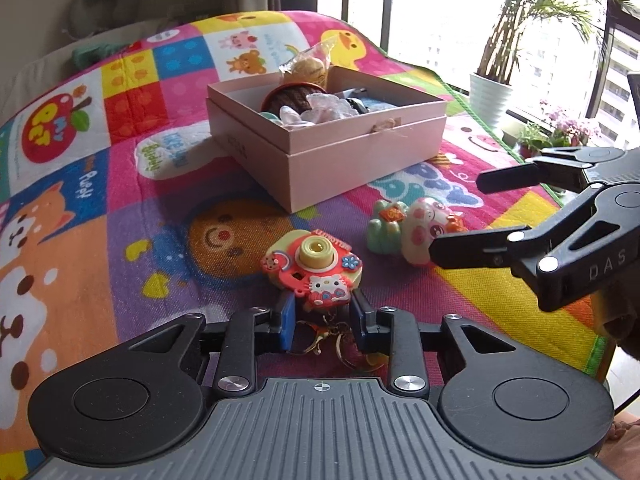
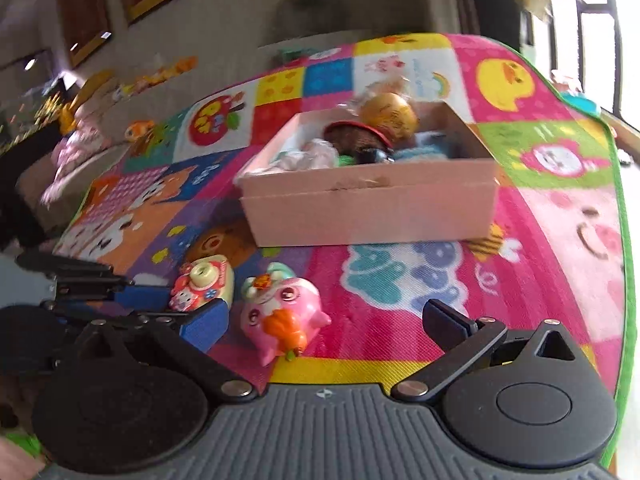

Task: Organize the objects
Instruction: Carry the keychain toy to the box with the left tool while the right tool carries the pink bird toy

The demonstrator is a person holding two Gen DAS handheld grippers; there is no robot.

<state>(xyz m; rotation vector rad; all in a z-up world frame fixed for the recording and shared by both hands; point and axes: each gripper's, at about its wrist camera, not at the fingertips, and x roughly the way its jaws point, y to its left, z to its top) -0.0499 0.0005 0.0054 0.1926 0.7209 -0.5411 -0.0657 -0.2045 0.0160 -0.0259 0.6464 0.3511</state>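
My left tool (image 1: 322, 318) seems, though the contact is partly hidden, pinched on the near edge of the red-and-cream rubber toy-camera keychain (image 1: 313, 269) lying near the open pink cardboard box (image 1: 362, 152), while my right tool (image 2: 320, 322) stands spread around the pink pig figurine (image 2: 282, 320).

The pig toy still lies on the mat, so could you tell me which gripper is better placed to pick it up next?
Right. The right gripper is open around the pig toy; the left gripper is at the camera toy.
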